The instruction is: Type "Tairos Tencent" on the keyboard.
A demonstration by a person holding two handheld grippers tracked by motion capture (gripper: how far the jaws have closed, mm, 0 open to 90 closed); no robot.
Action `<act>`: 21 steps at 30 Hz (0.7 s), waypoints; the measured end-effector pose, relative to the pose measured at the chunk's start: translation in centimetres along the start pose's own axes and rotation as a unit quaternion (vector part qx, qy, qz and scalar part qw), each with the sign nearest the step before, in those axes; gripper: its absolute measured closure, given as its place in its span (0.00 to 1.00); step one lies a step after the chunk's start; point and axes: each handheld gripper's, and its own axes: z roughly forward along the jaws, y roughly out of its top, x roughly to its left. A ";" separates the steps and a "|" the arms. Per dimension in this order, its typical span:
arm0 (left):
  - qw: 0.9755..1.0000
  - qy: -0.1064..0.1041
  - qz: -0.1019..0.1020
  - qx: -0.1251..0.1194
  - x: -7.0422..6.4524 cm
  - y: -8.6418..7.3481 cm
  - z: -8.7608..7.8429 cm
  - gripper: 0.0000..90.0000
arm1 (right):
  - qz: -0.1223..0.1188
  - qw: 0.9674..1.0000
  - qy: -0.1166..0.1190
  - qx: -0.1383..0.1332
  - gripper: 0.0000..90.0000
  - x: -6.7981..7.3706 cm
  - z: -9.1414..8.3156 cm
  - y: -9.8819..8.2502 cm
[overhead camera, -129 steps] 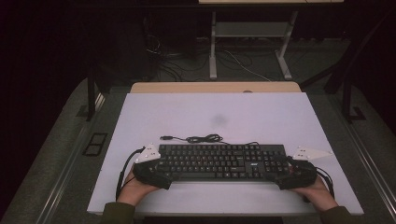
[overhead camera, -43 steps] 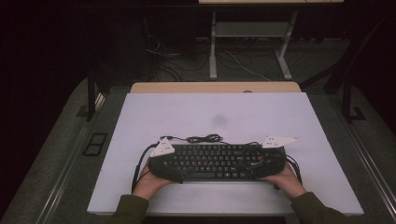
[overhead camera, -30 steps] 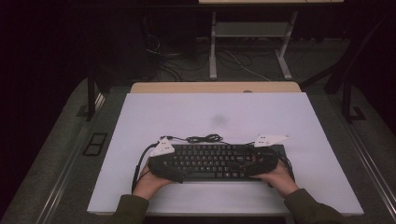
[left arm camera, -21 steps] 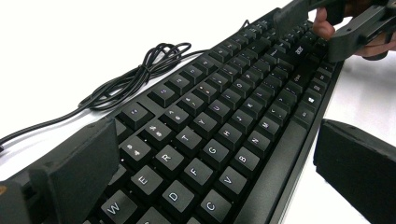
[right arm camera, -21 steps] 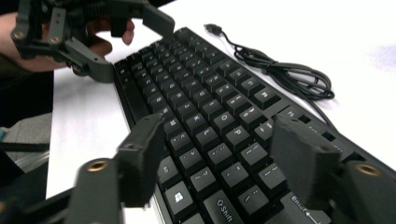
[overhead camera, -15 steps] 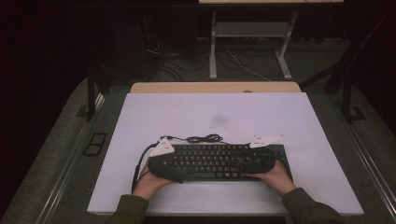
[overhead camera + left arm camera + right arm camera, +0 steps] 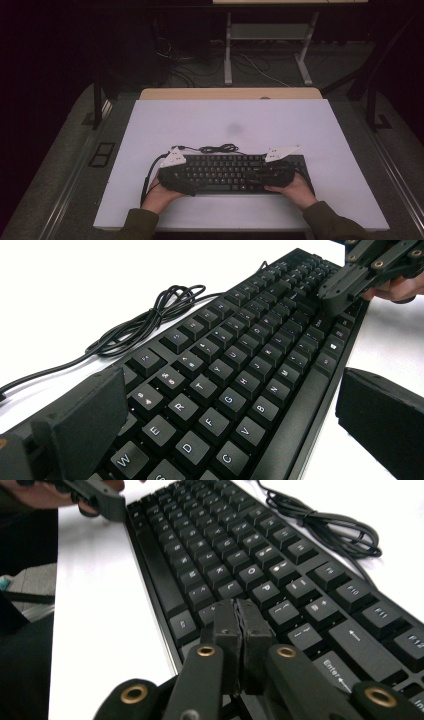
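Lying on the white table [image 7: 320, 130], toward its 6 o'clock edge in the high view, the black keyboard [image 7: 235, 172] runs from 9 to 3 o'clock in front of the person. Its black cable [image 7: 218, 148] sits bunched in loops at the keyboard's 12 o'clock side, touching the table just beyond the top row of keys.

The left gripper [image 7: 176, 181] is at the keyboard's 9 o'clock end. In the left gripper view its jaws stand wide apart, one at the far edge over the outermost keys and the other beyond the near edge; whether the pads touch the keyboard I cannot tell. The left hand [image 7: 159, 198] holds it from 6 o'clock.

The right gripper [image 7: 236, 622] hovers over the keys toward the keyboard's 3 o'clock end. Its jaws have just been closing, and in the right gripper view the two pads meet face to face with nothing between them, tips low over the keys near the bottom letter rows. The right hand [image 7: 295, 189] grips it from the 6 o'clock side, with the sleeve [image 7: 332, 225] entering at 5 o'clock.
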 end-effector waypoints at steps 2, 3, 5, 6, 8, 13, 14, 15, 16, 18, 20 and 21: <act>1.000 0.000 0.000 0.000 0.0 0.0 0.0 0.00 | -0.003 1.000 -0.002 0.007 0.99 0.0 0.1 -0.1; 1.000 0.000 0.000 0.000 0.0 0.0 0.0 0.00 | -0.004 1.000 -0.002 0.010 0.99 0.0 0.1 -0.1; 1.000 0.000 0.000 0.000 0.0 0.0 0.0 0.00 | -0.008 1.000 -0.004 0.013 0.99 0.0 0.1 -0.1; 1.000 0.000 0.000 0.000 0.0 0.0 0.0 0.00 | -0.009 1.000 -0.005 0.014 0.99 0.0 0.1 -0.1; 1.000 0.000 0.000 0.000 0.0 0.0 0.0 0.00 | -0.011 1.000 -0.008 0.020 0.99 0.0 0.2 -0.1; 1.000 0.001 0.000 0.001 0.0 0.0 0.0 0.00 | -0.012 0.999 -0.015 0.031 0.99 0.0 0.3 -0.3; 1.000 0.001 0.000 0.001 0.0 0.0 0.0 0.00 | -0.012 0.999 -0.015 0.033 0.99 0.0 0.3 -0.3; 1.000 0.002 0.000 0.001 0.0 0.1 0.0 0.00 | -0.015 0.999 -0.017 0.035 0.99 0.0 0.4 -0.3; 1.000 0.002 0.000 0.001 0.0 0.1 0.0 0.00 | -0.015 0.999 -0.017 0.035 0.99 0.0 0.4 -0.3; 1.000 0.002 0.002 0.002 0.0 0.1 0.0 0.00 | -0.018 0.999 -0.021 0.042 0.99 0.0 0.5 -0.4; 1.000 0.002 0.003 0.001 0.0 0.2 0.0 0.00 | -0.018 0.999 -0.021 0.043 0.99 0.0 0.5 -0.4; 1.000 0.003 0.003 0.000 0.0 0.3 0.0 0.00 | -0.019 0.999 -0.022 0.044 0.99 0.0 0.5 -0.4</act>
